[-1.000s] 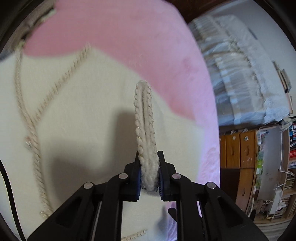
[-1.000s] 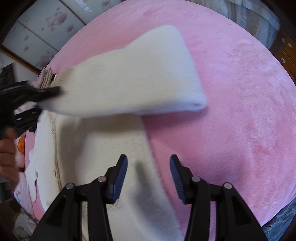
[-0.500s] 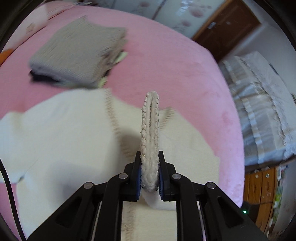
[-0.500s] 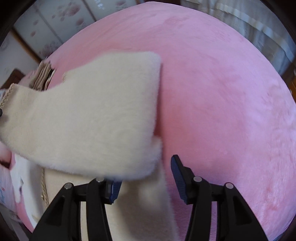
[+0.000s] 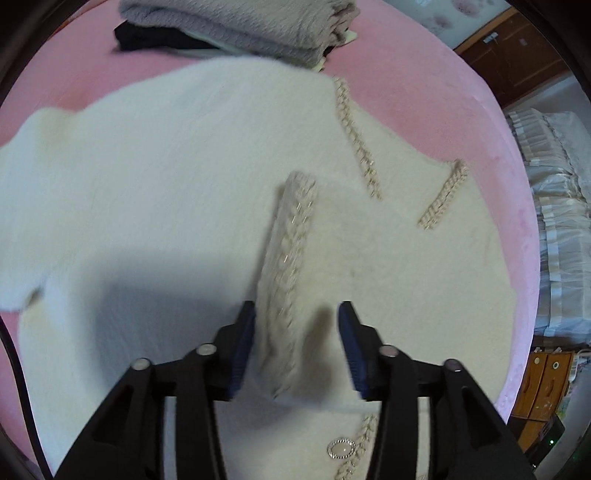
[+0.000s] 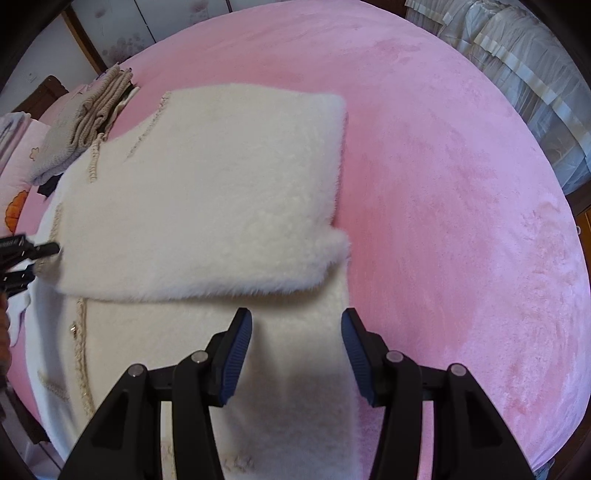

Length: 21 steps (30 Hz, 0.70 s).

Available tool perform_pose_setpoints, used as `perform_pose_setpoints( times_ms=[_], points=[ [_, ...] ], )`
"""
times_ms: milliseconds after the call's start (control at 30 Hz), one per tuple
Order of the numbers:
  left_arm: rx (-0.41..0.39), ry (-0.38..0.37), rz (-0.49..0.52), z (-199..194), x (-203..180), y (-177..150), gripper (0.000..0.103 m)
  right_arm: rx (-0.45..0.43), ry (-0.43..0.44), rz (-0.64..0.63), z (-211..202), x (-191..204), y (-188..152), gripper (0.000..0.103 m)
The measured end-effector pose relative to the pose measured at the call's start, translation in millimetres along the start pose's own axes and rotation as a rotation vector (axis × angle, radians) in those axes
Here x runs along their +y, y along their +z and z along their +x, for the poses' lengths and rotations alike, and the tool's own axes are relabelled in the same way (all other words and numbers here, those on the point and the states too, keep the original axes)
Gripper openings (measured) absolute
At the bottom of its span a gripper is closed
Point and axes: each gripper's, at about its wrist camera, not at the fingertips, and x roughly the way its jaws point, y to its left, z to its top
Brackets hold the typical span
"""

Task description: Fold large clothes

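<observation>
A fluffy cream cardigan (image 5: 155, 177) with braided trim lies spread on a pink bed (image 5: 436, 96). My left gripper (image 5: 297, 345) is open; the braided cuff (image 5: 290, 258) of a sleeve lies between its jaws, against the left pad, resting on the cardigan body. In the right wrist view the sleeve (image 6: 221, 199) is folded across the cardigan's front. My right gripper (image 6: 297, 360) is open and empty, hovering over the cardigan's lower part (image 6: 295, 369). The left gripper (image 6: 22, 254) shows at that view's left edge.
A stack of folded grey and beige clothes (image 5: 240, 26) sits at the far side of the bed, also in the right wrist view (image 6: 85, 122). Pale curtains (image 5: 554, 229) and a wooden dresser (image 5: 543, 384) stand beyond the bed edge.
My left gripper carried the sleeve cuff across the cardigan, lowered it and opened, letting the cuff go. The sleeve now lies folded flat. My right gripper stayed open.
</observation>
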Motion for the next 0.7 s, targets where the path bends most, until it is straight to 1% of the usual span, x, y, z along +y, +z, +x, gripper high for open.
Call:
perform_pose_setpoints(
  times_ms=[100,200,300,333,367,400,433,467,533,600,667,700],
  points=[
    [-0.015,0.011,0.046,1.5,-8.8,16.3,0.057,-0.022,0.044,0.013,-10.3,5.1,3.1,0.051],
    [0.017,0.002,0.071,14.4,-12.2,32.5,0.057,-0.052,0.098,0.046,-19.9,2.6,13.6,0.051],
    [0.044,0.009,0.085,30.5,-18.2,46.0,0.057,-0.077,0.12,0.076,-22.4,1.0,31.5,0.056],
    [0.045,0.007,0.095,32.6,-20.8,47.8,0.056,-0.084,0.115,0.09,-20.7,-1.6,41.2,0.059],
    [0.043,0.011,0.107,33.2,-24.4,49.4,0.051,-0.092,0.108,0.105,-18.2,-5.1,51.0,0.059],
    [0.034,0.021,0.123,33.0,-28.6,50.8,0.036,-0.099,0.103,0.12,-14.5,-8.1,60.9,0.059],
    [0.028,0.032,0.142,33.5,-33.3,52.6,0.026,-0.104,0.095,0.135,-9.0,-12.2,72.8,0.059],
    [0.033,0.028,0.152,33.6,-36.0,53.7,0.012,-0.108,0.088,0.146,-1.6,-16.6,84.6,0.059],
    [0.032,0.037,0.154,30.4,-40.4,55.3,0.012,-0.09,0.066,0.164,17.1,-25.1,105.3,0.059],
    [0.004,0.04,0.172,23.0,-46.8,56.0,0.012,-0.048,0.056,0.181,40.1,-33.3,124.9,0.059],
    [-0.037,0.033,0.19,12.1,-53.9,57.2,0.011,-0.006,0.065,0.196,57.7,-37.1,139.2,0.059],
    [-0.055,0.027,0.195,7.4,-57.0,58.4,0.011,0.002,0.095,0.195,64.7,-37.5,145.8,0.057]
  ],
)
